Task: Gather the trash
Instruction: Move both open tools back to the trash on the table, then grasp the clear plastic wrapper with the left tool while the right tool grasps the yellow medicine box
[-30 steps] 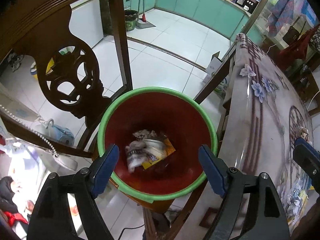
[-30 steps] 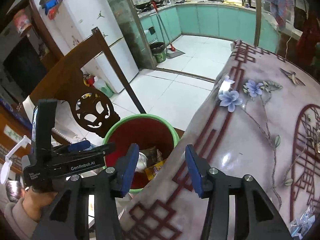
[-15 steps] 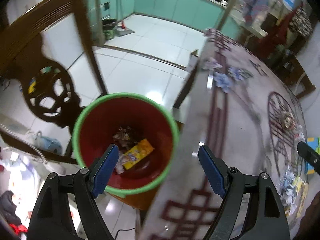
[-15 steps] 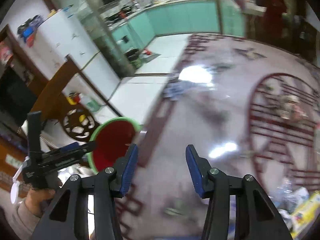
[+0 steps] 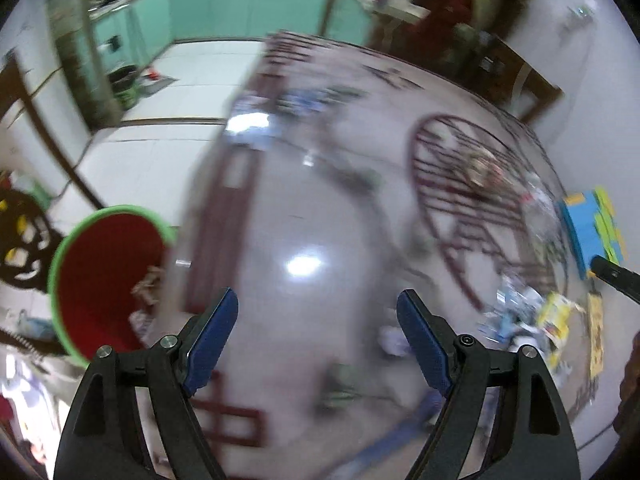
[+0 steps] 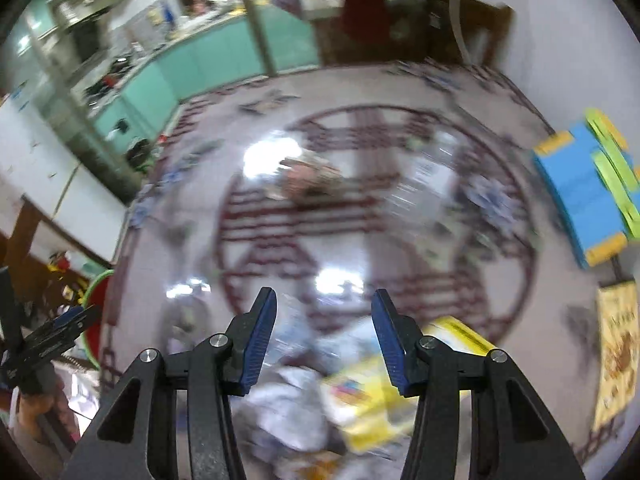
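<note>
- A second ago the left tool (image 5: 316, 340) hung right over the red plastic bin with the green rim (image 5: 96, 280). Now the bin sits at the lower left of its view, beside the edge of the glossy patterned tabletop (image 5: 320, 208), and the tool is above the tabletop.
- The right tool (image 6: 324, 338) earlier looked at the tabletop's edge and the bin. Now it hangs above a heap of crumpled white and yellow wrappers (image 6: 340, 396) on the tabletop; only a sliver of the bin shows at far left.
- Both tools have their blue pads apart with nothing between them, the left wider than the right.
- The bin stands upright, mouth up, with scraps inside.
- The yellow packet (image 6: 404, 384) in the heap lies flat, its long axis running from lower left to upper right in the right view; blur hides finer detail.
- In the left view the same heap lies at the right.
- A blue and yellow box (image 6: 580, 192) lies on the tabletop beyond the heap.
</note>
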A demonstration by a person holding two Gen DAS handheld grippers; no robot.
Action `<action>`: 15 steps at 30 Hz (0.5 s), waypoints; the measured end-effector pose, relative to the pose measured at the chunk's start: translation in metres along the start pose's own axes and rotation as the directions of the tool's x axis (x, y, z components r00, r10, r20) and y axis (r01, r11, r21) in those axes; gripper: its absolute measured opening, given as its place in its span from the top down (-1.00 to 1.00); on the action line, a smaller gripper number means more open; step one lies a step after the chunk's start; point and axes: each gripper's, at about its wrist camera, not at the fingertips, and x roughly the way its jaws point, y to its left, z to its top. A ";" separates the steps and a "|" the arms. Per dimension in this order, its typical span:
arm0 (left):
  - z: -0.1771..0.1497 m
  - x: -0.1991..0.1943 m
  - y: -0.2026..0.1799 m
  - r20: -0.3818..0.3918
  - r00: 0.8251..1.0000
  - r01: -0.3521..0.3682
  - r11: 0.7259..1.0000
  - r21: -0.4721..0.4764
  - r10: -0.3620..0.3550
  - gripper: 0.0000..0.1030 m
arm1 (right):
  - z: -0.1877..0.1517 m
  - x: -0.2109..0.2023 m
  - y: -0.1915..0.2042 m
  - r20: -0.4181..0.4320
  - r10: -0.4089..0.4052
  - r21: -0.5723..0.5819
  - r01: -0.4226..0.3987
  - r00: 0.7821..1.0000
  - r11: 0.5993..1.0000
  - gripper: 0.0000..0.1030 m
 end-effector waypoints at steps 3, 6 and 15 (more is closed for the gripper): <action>-0.007 0.008 -0.041 -0.029 0.999 0.040 0.997 0.058 -0.039 -0.59 | -0.013 0.004 -0.038 -0.047 -0.047 0.101 0.052 0.998 0.994 -0.08; -0.014 0.014 -0.071 -0.053 0.997 0.056 0.993 0.101 -0.051 -0.59 | -0.033 0.015 -0.070 -0.083 0.004 0.237 0.016 0.997 0.971 -0.11; -0.022 0.026 -0.120 -0.086 0.995 0.058 0.985 0.161 -0.045 -0.59 | -0.055 0.067 -0.089 -0.187 0.156 0.333 -0.087 0.970 0.939 -0.08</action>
